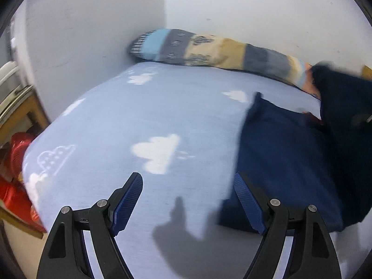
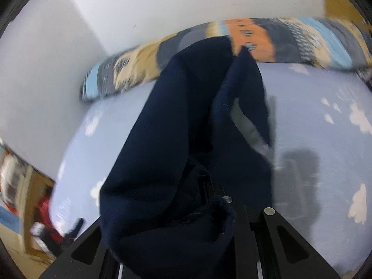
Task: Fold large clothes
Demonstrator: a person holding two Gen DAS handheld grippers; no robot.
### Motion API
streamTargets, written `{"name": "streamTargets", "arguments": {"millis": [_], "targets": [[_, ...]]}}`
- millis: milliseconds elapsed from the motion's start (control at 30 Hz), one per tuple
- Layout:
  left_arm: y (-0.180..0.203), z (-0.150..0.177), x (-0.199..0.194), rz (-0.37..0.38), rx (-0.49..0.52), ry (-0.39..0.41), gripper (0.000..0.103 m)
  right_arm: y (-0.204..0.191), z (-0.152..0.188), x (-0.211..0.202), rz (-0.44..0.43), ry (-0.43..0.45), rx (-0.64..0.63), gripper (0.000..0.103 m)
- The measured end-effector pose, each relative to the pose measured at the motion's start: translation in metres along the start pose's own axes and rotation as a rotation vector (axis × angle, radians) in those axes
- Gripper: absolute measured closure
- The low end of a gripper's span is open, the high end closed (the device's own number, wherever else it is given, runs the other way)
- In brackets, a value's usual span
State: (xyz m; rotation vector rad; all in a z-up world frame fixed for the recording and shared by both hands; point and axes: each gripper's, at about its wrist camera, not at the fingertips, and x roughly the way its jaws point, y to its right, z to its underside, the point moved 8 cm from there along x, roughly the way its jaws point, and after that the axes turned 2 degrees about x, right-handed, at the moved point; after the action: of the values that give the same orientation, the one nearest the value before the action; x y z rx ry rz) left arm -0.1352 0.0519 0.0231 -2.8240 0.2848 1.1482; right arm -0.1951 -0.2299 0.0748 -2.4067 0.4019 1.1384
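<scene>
A large navy garment (image 1: 290, 151) lies partly on the light blue cloud-print bed sheet (image 1: 139, 116), on the right side of the left wrist view, and its far part rises off the bed at the right edge. My left gripper (image 1: 188, 179) hovers over the sheet just left of the garment, open, with nothing between its blue pads (image 1: 129, 200). In the right wrist view the navy garment (image 2: 174, 127) hangs in thick folds in front of the camera. My right gripper (image 2: 209, 183) is shut on it, and the cloth hides the fingertips.
A long patterned bolster (image 1: 209, 48) (image 2: 279, 39) lies along the white wall at the far edge of the bed. Left of the bed stand a wooden shelf (image 1: 30, 109) and red items (image 1: 16, 162). Bare sheet (image 2: 313, 162) shows right of the hanging cloth.
</scene>
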Motion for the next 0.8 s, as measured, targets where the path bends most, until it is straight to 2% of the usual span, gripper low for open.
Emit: {"name": "streamTargets", "arguments": {"millis": [167,267,433,533,600,667,733,767,800], "targets": [[-0.032,0.006,0.013,0.001,-0.112,-0.06,0.022,-0.07,0.036,0.064,0.043,-0.048,-0.088,0.087],[-0.046,0.005,0.017,0.013,-0.166,-0.077,0.022,-0.088,0.052,0.086,0.078,-0.057,-0.123,0.087],[-0.053,-0.004,0.011,0.014,-0.179,-0.054,0.022,-0.104,0.051,0.075,0.081,-0.003,-0.134,0.087],[-0.052,0.0,0.014,0.012,-0.184,-0.067,0.022,-0.125,0.058,0.082,0.116,-0.002,-0.238,0.087],[-0.051,0.005,0.016,0.02,-0.189,-0.085,0.022,-0.134,0.076,0.098,0.157,-0.03,-0.316,0.086],[-0.052,0.004,0.017,0.021,-0.187,-0.088,0.022,-0.138,0.093,0.116,0.193,-0.064,-0.378,0.076],[-0.053,0.002,0.015,0.013,-0.181,-0.079,0.022,-0.143,0.112,0.129,0.178,-0.103,-0.418,0.051],[-0.053,0.002,0.013,0.008,-0.181,-0.074,0.022,-0.146,0.117,0.13,0.161,-0.117,-0.429,0.045],[-0.054,0.001,0.013,0.002,-0.187,-0.071,0.022,-0.153,0.123,0.128,0.119,-0.131,-0.448,0.033]]}}
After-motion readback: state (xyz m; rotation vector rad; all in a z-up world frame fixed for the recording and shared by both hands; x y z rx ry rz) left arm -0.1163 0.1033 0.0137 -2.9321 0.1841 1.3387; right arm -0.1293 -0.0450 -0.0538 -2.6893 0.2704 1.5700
